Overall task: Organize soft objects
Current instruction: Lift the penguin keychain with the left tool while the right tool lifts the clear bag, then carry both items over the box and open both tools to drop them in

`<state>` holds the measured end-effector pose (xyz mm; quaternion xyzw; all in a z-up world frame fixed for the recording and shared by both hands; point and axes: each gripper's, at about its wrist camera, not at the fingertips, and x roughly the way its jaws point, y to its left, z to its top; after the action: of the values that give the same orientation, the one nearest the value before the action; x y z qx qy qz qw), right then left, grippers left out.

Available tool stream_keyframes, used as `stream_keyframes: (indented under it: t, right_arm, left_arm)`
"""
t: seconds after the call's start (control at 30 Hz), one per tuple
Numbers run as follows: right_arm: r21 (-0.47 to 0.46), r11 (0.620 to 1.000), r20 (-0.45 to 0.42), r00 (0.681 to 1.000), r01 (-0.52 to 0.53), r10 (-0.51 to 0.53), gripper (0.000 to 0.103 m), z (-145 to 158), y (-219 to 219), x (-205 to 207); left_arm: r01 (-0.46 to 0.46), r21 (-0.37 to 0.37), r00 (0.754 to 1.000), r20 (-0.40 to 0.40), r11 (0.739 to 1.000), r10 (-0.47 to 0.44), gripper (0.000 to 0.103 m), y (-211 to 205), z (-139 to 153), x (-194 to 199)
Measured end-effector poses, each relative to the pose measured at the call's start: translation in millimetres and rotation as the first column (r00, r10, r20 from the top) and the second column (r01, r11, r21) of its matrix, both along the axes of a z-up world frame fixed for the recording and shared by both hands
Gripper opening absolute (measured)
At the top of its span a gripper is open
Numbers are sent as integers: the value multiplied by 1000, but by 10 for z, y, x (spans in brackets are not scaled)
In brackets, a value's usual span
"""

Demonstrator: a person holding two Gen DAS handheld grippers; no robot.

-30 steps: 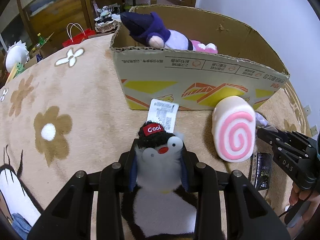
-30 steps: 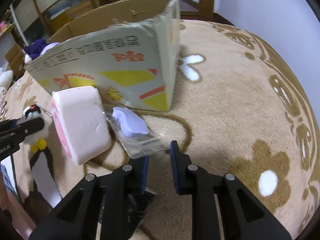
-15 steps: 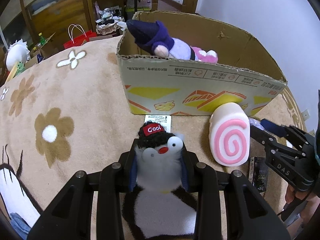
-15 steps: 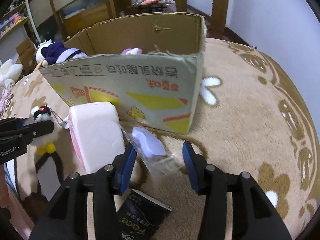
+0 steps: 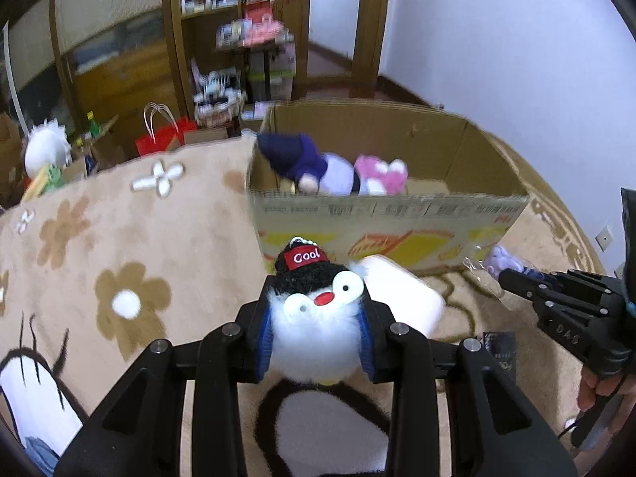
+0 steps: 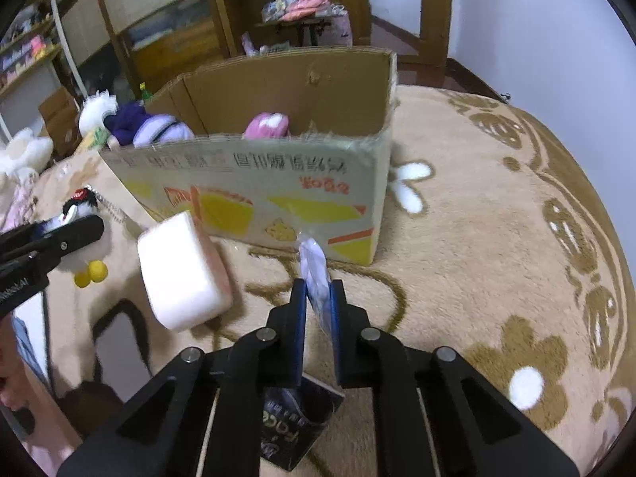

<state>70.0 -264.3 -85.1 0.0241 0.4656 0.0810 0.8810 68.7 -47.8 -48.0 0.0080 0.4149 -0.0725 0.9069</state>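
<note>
My left gripper (image 5: 316, 318) is shut on a penguin plush (image 5: 318, 310) with a red "Cool" cap and holds it raised in front of the cardboard box (image 5: 381, 218). The box holds a purple plush (image 5: 306, 163) and a pink plush (image 5: 381, 175). My right gripper (image 6: 318, 298) is shut on a clear bag with a small lilac plush (image 6: 314, 274), lifted off the rug near the box's front right corner. A white roll-cake plush (image 6: 183, 274) lies on the rug before the box. The penguin also shows in the right wrist view (image 6: 77, 206).
A dark packet (image 6: 298, 409) lies on the beige flower rug (image 6: 497, 238) under my right gripper. Shelves, a red bag (image 5: 163, 143) and clutter stand beyond the rug's far edge. A white wall is at the right.
My left gripper has lifted the penguin plush higher, toward the box. My right gripper opened, then shut on the clear bag with the lilac plush and raised it off the rug.
</note>
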Motion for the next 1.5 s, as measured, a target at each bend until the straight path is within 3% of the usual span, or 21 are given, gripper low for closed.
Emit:
stream_keyframes:
  t: [0.4,0.63,0.83,1.03,1.5]
  right_arm:
    - [36,998,191,980,44,-50,9,718,-118,-343]
    - [26,998,293,954,52,-58,9,929,-65,-344]
    - [32,998,333,941,52,-60,9,999,-35,-257]
    - [52,997,373,925,56,-71,8,1052,-14,-122]
    - [54,997,305,950,49,-63,7,720,101,290]
  left_arm:
    - [15,21,981,192,1000,-19,33,-37,377,-163]
    - [-11,6,947,321,1000,8,33,-50,586,-156]
    - [12,18,928,372,1000,-18,33,-119,711,-4]
    - [32,18,927,374,999,-36,33,-149,730,259]
    - [97,11,962,257,995,-96,33,-387,252,771]
